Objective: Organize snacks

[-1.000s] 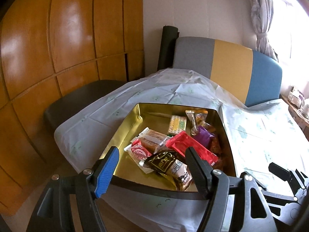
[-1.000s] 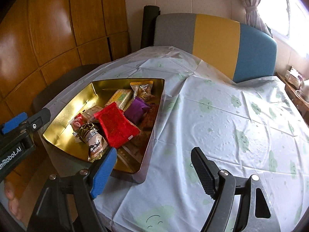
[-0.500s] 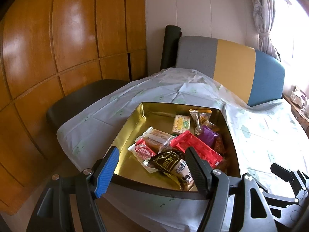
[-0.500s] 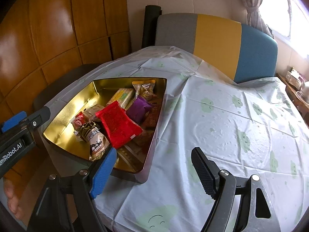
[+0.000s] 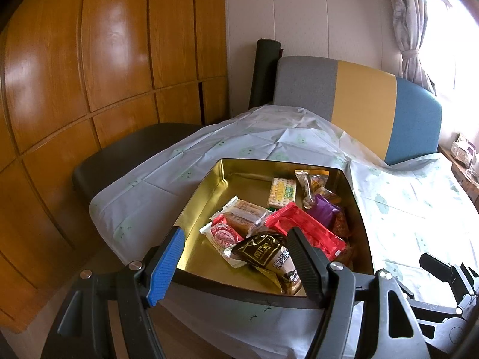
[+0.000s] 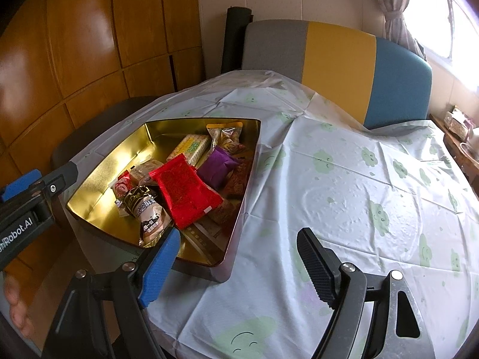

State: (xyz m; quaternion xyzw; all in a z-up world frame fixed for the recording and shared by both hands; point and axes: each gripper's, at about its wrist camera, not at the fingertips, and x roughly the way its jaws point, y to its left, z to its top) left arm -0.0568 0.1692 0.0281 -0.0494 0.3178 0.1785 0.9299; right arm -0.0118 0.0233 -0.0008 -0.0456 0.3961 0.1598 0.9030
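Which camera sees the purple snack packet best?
The right wrist view: the purple snack packet lies there in plain sight, almost whole, beside the red packet in the gold tin. In the left wrist view the red packet hides most of it.

Lit by daylight from the blown-out window [image 6: 458,30] at 2 o'clock, with its curtain edge washed pale. Broad soft glare on the glossy orange wooden wall panels [image 5: 98,48] at 10 o'clock, bright reflections inside the shiny gold metal tin [image 6: 119,179]. Sharp centre; strong fisheye bending and dark vignetted corners.
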